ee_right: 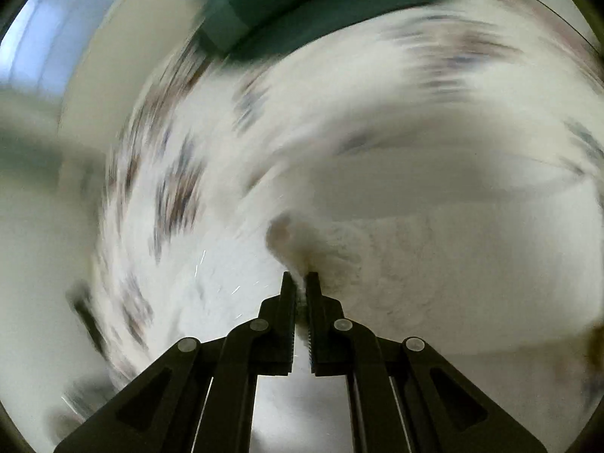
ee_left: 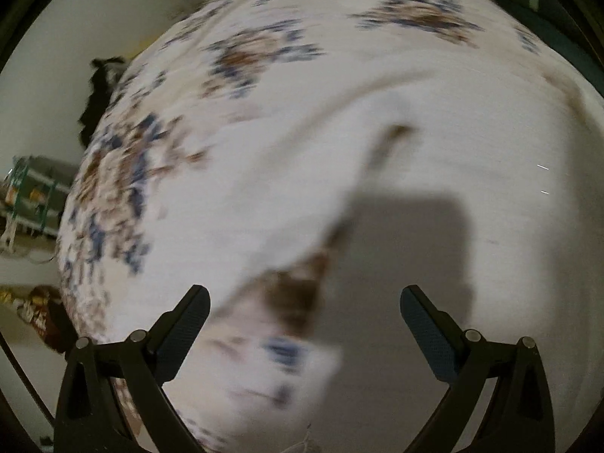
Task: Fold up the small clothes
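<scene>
The right gripper (ee_right: 300, 283) has its jaws pinched nearly together on a fold of white garment (ee_right: 396, 264), the cloth bunching up just past the fingertips. The left gripper (ee_left: 304, 302) stands wide apart and holds nothing; a brown-edged corner of the same white garment (ee_left: 294, 294) hangs between its fingers, over a white bedspread (ee_left: 245, 56) with blue and brown flowers. Both views are blurred. A dark green cushion (ee_right: 302, 3) lies at the far edge
</scene>
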`<move>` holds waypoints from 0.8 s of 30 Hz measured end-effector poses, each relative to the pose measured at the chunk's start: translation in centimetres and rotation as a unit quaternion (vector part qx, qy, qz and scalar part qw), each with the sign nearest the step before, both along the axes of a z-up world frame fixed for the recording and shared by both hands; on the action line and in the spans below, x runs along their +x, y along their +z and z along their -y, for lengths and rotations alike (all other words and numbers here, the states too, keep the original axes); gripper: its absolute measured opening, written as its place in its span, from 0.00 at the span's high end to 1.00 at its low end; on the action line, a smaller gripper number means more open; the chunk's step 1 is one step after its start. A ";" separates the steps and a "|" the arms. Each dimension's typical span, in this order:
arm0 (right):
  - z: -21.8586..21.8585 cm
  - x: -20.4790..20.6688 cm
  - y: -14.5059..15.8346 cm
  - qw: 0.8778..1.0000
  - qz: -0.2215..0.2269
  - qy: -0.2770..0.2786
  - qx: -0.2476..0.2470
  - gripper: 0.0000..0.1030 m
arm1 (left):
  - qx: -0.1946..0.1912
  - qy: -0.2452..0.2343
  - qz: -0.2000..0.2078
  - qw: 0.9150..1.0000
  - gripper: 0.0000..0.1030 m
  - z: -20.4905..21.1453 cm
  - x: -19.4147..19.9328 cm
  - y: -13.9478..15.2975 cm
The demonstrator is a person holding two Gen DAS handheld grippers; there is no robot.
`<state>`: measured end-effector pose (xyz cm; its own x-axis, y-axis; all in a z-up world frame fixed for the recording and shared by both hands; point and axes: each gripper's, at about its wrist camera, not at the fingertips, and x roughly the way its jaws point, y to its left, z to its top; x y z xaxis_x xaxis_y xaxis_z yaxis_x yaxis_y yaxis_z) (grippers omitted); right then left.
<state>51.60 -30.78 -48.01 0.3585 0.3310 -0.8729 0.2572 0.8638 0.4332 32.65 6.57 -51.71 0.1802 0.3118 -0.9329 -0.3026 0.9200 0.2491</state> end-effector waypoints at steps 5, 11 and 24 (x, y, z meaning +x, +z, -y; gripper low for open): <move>-18.4 3.4 -5.9 0.981 -0.027 0.162 -0.102 0.95 | 0.018 0.060 0.004 0.998 0.00 -8.3 -2.1 0.0; -29.3 1.5 -7.6 0.960 -0.022 0.252 -0.117 0.95 | 0.024 0.100 0.012 0.995 0.00 -14.9 -4.0 -0.2; -16.9 -6.4 -4.9 0.990 -0.105 0.086 -0.028 0.35 | -0.139 0.194 0.023 0.971 0.00 -23.0 -11.7 -2.4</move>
<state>45.22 -13.91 -52.94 0.1103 0.3212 -0.9406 0.1825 0.9237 0.3368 20.99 29.61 -54.12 0.1432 0.1008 -0.9846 -0.6440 0.7649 -0.0153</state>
